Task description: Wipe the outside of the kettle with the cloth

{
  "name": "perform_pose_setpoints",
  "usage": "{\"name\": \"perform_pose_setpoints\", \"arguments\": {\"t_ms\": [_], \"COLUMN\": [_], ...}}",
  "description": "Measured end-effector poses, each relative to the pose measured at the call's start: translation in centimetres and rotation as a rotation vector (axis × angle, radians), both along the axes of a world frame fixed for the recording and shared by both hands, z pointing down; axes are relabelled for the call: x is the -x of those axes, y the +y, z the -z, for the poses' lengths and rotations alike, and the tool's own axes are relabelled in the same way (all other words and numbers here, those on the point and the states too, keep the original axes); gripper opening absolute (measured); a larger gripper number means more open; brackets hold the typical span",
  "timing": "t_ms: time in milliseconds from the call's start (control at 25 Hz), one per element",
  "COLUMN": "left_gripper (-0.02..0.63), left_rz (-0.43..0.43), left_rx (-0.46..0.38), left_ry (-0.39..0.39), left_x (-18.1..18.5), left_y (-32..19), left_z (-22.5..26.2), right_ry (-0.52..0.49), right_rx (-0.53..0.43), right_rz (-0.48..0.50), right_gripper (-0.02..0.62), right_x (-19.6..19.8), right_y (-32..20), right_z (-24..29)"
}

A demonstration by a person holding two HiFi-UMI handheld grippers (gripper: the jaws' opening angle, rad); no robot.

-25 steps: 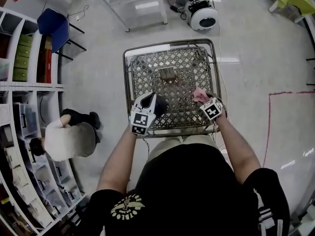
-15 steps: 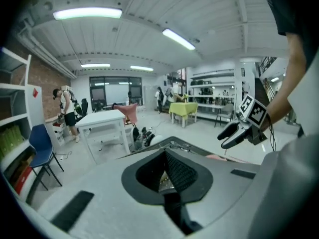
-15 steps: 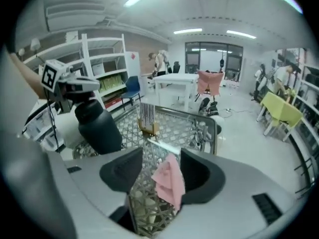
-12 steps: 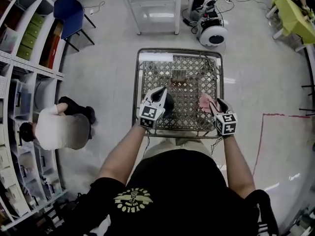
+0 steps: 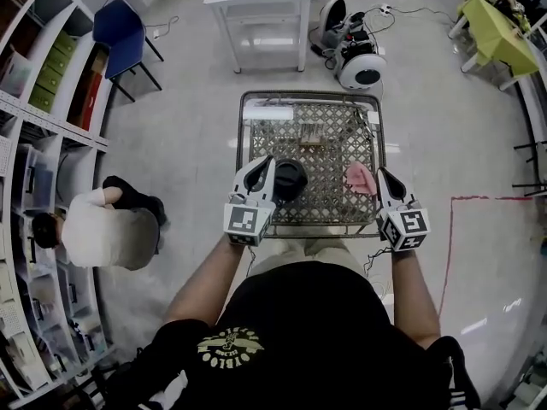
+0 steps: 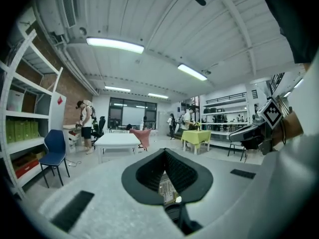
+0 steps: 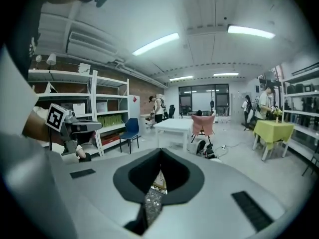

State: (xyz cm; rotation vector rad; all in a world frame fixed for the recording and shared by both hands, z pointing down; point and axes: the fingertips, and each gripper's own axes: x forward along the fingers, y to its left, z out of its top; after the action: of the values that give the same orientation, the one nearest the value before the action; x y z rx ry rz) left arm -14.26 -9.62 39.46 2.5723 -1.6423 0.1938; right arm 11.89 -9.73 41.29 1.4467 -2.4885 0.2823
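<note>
- The black round kettle (image 5: pixel 289 179) stands in the left-centre of the grey wire-mesh trolley basket (image 5: pixel 310 96), mid-frame in the head view. Nothing grips it or touches it.
- The small pink cloth (image 5: pixel 360 178) lies crumpled on the mesh at the right of the basket, apart from the kettle. No jaw is on it.
- The right gripper (image 5: pixel 382 174) was down at the cloth a second ago. It now sits higher and nearer the person, its tips just right of the cloth in the frame. Its jaws have just closed and are pressed together with nothing between them; only mesh shows past the pads.
- The left gripper (image 5: pixel 266 162) has also lifted out of the basket. Its tips appear just left of the kettle in the frame. Its jaws are together and empty.
- Both gripper views look level across the room rather than down into the basket.
- Judgement: no wiping is under way. With the cloth left lying and both grippers withdrawn and empty, either the wiping is finished or the cloth must be picked up afresh.
- At the left edge a person crouches by the white shelving (image 5: pixel 34 143), well clear of the trolley.
</note>
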Motion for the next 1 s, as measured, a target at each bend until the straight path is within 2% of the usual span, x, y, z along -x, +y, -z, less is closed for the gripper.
{"name": "perform_pose_setpoints", "arguments": {"t_ms": [280,400,520,600,760,1000], "left_gripper": [-0.003,-0.003,-0.003,-0.003,-0.003,-0.003], "left_rz": [-0.005,-0.034,-0.047,-0.043,-0.027,-0.007], "left_rx": [-0.056,-0.127,-0.204,-0.226,-0.205,-0.161], "left_ry": [0.072,0.077,0.051,0.034,0.021,-0.014], "left_x": [0.9,0.8,0.8,0.6,0.3,-1.2], "left_y": [2.5,3.7,4.9,5.6,6.1,6.0], "left_z": [6.9,10.6,13.2,14.0,13.8,12.8], "right_ry": [-0.092,-0.107,-0.062,-0.006,0.055,0.032], "right_rx": [-0.079,-0.097,-0.127,-0.154,-0.180,-0.164], "right_rz": [-0.001,0.008,0.026,0.037,0.049,0.057], "right_gripper": [0.011,0.011,0.011,0.011,0.011,0.011], "right_x": [2.6,3.7,4.7,5.0,4.7,2.3], "right_y": [3.2,4.5,5.6,6.3,7.0,6.9], "right_z": [6.5,8.8,10.9,11.8,12.7,12.0]}}
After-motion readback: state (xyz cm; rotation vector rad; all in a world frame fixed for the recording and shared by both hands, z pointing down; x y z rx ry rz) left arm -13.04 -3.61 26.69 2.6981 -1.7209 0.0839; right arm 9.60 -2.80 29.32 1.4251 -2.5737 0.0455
